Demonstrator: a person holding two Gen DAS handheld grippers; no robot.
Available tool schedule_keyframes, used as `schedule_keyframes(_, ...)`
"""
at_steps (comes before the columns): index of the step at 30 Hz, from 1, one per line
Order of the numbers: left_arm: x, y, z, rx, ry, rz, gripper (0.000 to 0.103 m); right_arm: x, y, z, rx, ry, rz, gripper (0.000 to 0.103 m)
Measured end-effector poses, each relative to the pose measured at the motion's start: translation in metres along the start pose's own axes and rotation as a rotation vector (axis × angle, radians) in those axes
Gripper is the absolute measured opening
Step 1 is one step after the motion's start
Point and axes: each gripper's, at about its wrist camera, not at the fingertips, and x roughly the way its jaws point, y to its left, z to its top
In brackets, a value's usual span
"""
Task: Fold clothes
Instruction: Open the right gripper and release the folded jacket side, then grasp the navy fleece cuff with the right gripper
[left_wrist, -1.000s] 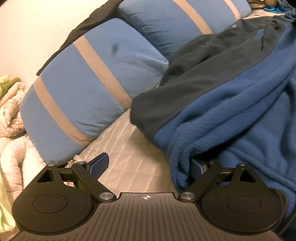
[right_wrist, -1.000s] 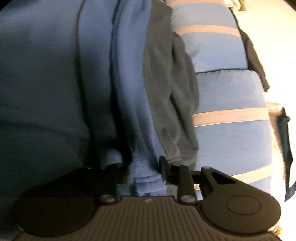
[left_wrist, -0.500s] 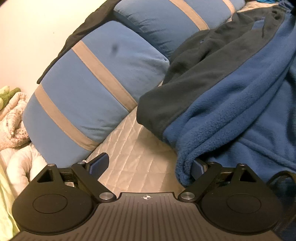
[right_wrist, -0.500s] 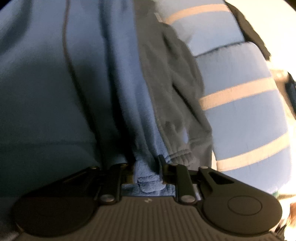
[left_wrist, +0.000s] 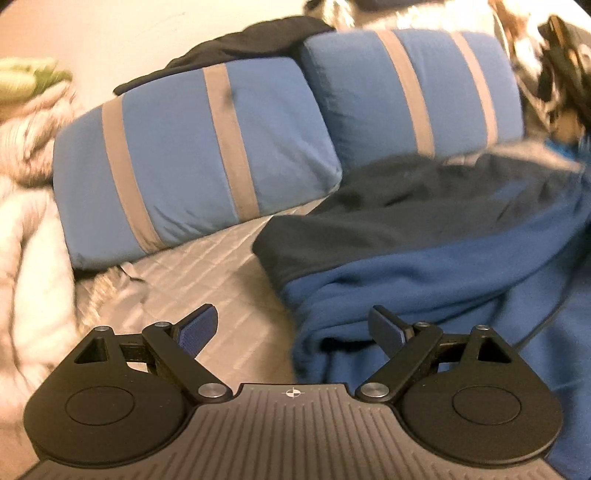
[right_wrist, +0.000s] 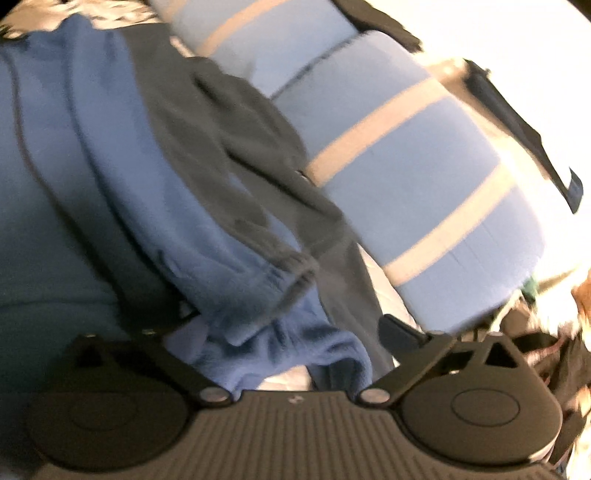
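Right wrist view: your right gripper fingers are opening around the soft, floppy blue fleece on the bed; left gripper gapes empty. Regrip a hemmed edge.

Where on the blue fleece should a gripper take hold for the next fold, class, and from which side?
Probably the dark cuffed end of the fleece. It lies as a free gathered edge on the quilt, just ahead of the right gripper, whose jaws are opening with loose fleece between them. Come in low from the near side, toward the pillows: the bunched hem gives the pads a thick ridge.
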Motion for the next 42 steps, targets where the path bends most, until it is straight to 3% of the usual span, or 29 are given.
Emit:
schedule_keyframes(6, -0.016, -0.014, -0.009, -0.097, -0.017, -0.077, 0.090, -0.017, -0.021, -0.021, 0.247, 0.018, 0.005, 0.103)
schedule_keyframes(10, -0.019, -0.029, -0.012, -0.024, -0.028, -0.014, 0.090, -0.034, -0.043, -0.050, 0.491, 0.008, -0.025, 0.103)
schedule_keyframes(14, -0.023, -0.032, -0.011, -0.014, -0.041, -0.027, 0.090, -0.053, -0.068, -0.099, 0.763, 0.016, -0.145, 0.103)
schedule_keyframes(18, -0.024, -0.035, -0.012, -0.003, -0.040, -0.027, 0.090, -0.076, -0.089, -0.159, 1.042, 0.058, -0.324, 0.102)
schedule_keyframes(20, -0.024, -0.035, -0.012, -0.002, -0.039, -0.031, 0.090, -0.090, -0.092, -0.186, 1.119, 0.068, -0.420, 0.098)
schedule_keyframes(25, -0.022, -0.038, -0.011, 0.013, -0.024, -0.033, 0.090, -0.113, -0.094, -0.231, 1.248, 0.088, -0.579, 0.085)
schedule_keyframes(32, -0.023, -0.041, -0.012, 0.031, -0.021, -0.022, 0.090, -0.116, -0.093, -0.266, 1.336, 0.117, -0.729, 0.072)
schedule_keyframes(35, -0.023, -0.042, -0.012, 0.038, -0.020, -0.018, 0.090, -0.109, -0.096, -0.275, 1.340, 0.119, -0.763, 0.071)
schedule_keyframes(38, -0.024, -0.044, -0.012, 0.050, -0.021, -0.012, 0.090, -0.101, -0.104, -0.284, 1.365, 0.116, -0.786, 0.061)
schedule_keyframes(40, -0.023, -0.044, -0.012, 0.054, -0.021, -0.008, 0.090, -0.095, -0.110, -0.289, 1.382, 0.115, -0.772, 0.043)
schedule_keyframes(41, -0.023, -0.045, -0.012, 0.057, -0.021, -0.006, 0.090, -0.092, -0.113, -0.290, 1.387, 0.113, -0.762, 0.020)
schedule_keyframes(42, -0.023, -0.045, -0.013, 0.059, -0.021, -0.003, 0.090, -0.091, -0.114, -0.287, 1.376, 0.109, -0.748, 0.010)
